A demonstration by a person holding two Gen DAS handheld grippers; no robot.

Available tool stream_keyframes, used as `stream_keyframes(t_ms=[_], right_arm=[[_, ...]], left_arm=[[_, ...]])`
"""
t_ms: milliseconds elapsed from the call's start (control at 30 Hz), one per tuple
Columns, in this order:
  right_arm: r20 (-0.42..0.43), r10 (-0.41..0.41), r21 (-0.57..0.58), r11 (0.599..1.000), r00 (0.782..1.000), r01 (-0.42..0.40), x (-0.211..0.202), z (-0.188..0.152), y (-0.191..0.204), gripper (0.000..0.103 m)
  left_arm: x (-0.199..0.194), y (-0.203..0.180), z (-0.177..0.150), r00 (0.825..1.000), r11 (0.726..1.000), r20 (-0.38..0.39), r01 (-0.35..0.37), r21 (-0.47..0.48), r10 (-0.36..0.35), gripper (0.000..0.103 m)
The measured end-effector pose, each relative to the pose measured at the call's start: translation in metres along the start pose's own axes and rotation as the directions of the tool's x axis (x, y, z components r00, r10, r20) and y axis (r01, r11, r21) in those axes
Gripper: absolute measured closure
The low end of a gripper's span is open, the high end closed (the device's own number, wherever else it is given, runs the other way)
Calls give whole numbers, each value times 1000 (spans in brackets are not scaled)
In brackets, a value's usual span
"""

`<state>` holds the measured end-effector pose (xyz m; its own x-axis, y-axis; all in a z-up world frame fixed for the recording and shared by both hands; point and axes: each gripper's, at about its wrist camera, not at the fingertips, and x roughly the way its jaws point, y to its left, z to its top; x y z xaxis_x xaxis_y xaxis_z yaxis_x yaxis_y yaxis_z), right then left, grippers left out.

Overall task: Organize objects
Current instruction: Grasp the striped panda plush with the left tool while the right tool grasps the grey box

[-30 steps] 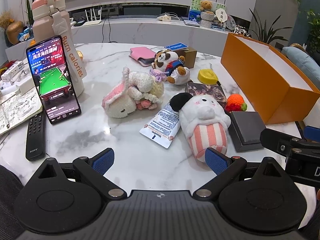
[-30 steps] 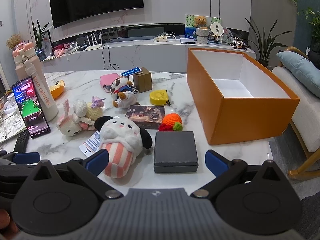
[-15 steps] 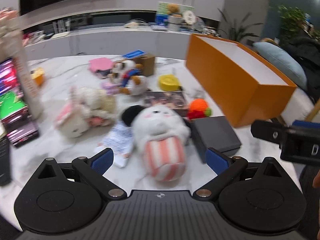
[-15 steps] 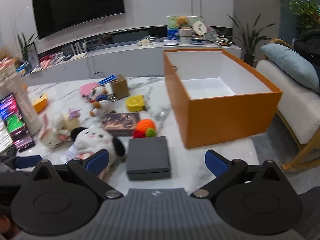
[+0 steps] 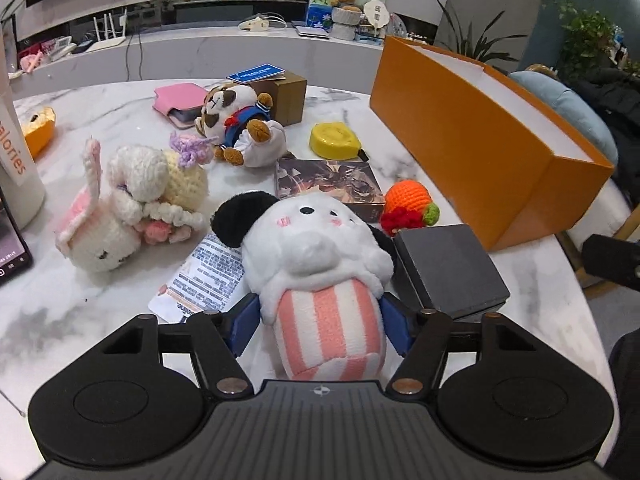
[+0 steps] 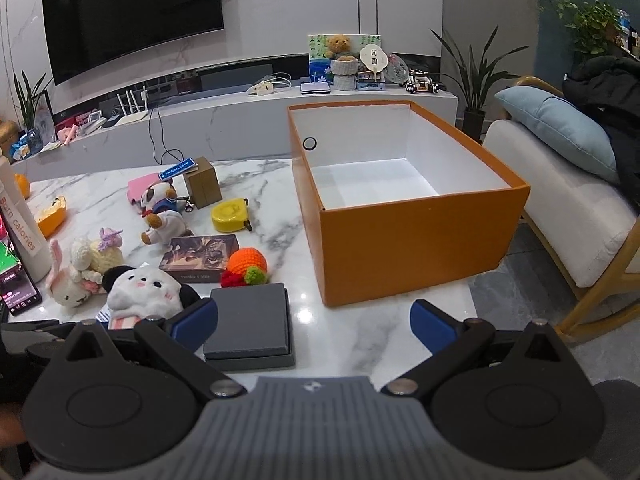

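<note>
My left gripper (image 5: 320,326) is shut on the white plush dog with a pink-striped body (image 5: 316,264), its blue pads pressed against the plush's sides; the plush lies on the marble table (image 5: 100,300). The plush also shows in the right wrist view (image 6: 140,294). My right gripper (image 6: 314,322) is open and empty, above the table's front edge, just right of a dark grey flat box (image 6: 248,324). An open orange box with a white inside (image 6: 404,216) stands on the right of the table and is empty.
On the table lie a crochet bunny (image 5: 116,208), a dog plush in blue (image 5: 236,124), a yellow tape measure (image 5: 334,140), a card box (image 5: 328,184), a crochet orange (image 5: 408,204), a tube (image 5: 200,276), a brown box (image 5: 280,96) and a pink case (image 5: 178,100). A sofa (image 6: 560,216) stands right.
My left gripper moved forward and right to the striped plush and closed its fingers on it. My right gripper swung right, toward the orange box, and stayed open.
</note>
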<state>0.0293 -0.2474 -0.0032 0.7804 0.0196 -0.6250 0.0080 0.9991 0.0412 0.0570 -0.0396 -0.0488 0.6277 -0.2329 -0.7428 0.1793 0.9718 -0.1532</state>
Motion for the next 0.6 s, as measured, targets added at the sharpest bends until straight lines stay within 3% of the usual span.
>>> stream_keyframes(t_ms=[167, 433, 533, 600], right_arm=[[-26, 1, -20, 1000, 1000, -1, 14, -5, 7, 1], [-81, 61, -95, 993, 995, -69, 39, -17, 34, 1], [-48, 106, -134, 985, 993, -111, 49, -20, 42, 1], [-49, 83, -167, 982, 995, -90, 58, -19, 47, 1]], left_arm=[[-4, 2, -5, 1000, 999, 1, -1, 32, 1, 31], [-18, 23, -13, 1000, 1000, -24, 9, -8, -9, 31], [-23, 29, -17, 1000, 1000, -25, 7, -27, -8, 31], [-24, 31, -18, 1000, 999, -22, 9, -39, -10, 31]])
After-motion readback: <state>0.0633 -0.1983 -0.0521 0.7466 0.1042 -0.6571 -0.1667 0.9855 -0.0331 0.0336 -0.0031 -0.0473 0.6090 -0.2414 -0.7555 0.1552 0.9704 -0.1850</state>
